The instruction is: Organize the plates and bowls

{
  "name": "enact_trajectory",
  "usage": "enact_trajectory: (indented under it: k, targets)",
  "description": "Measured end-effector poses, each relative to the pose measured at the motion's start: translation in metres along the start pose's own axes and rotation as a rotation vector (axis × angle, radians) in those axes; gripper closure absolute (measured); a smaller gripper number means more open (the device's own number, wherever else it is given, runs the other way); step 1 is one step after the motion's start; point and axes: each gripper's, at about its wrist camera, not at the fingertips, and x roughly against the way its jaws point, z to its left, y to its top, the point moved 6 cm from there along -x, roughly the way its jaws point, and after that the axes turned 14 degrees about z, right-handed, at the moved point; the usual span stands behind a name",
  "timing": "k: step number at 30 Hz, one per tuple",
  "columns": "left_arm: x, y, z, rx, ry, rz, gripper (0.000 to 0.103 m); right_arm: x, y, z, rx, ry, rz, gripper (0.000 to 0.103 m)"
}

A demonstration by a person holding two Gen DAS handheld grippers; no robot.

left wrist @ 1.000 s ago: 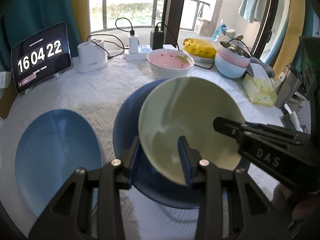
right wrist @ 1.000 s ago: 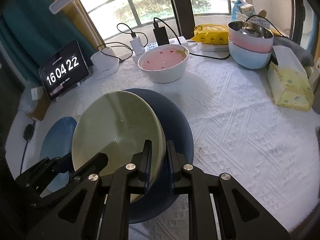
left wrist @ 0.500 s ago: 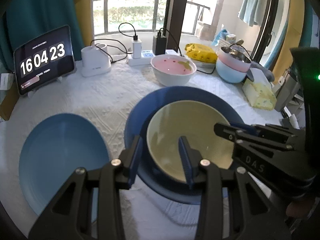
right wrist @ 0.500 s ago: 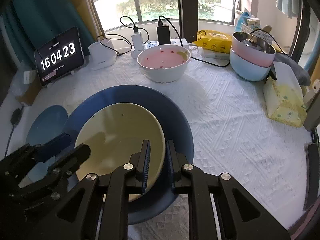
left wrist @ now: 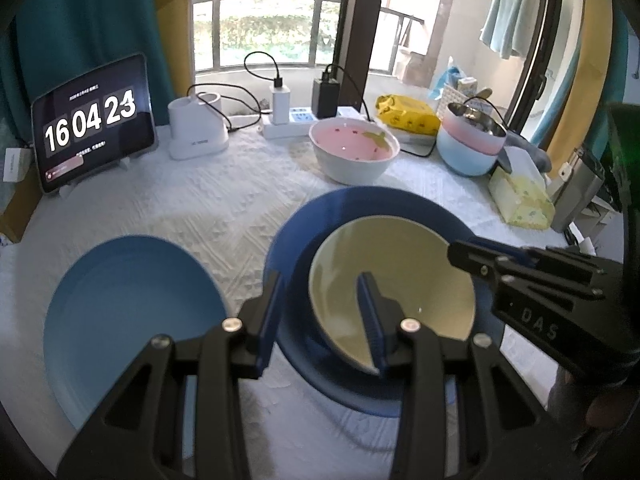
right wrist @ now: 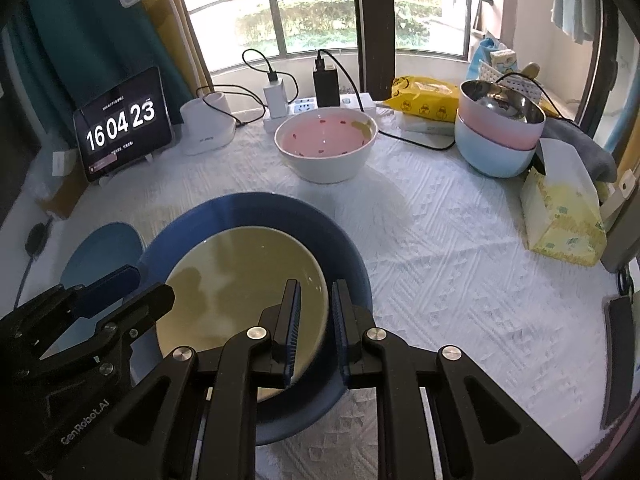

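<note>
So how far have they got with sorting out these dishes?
Partly there. Done: the yellow-green plate lies inside the dark blue plate, and a pink bowl is nested in a light blue bowl. In hand: the right hand-held gripper pinches the yellow-green plate's rim; the left hand-held gripper straddles both plates' rims. Left: the light blue plate and the white bowl sit alone.
</note>
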Motion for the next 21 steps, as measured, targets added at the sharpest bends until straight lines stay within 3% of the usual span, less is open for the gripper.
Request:
enact_trajectory:
  k: [21]
  targets:
    - [0.015,0.023,0.000,0.015,-0.016,-0.043,0.059,0.013,0.015,-0.003,0.010,0.013,-0.028,0.085]
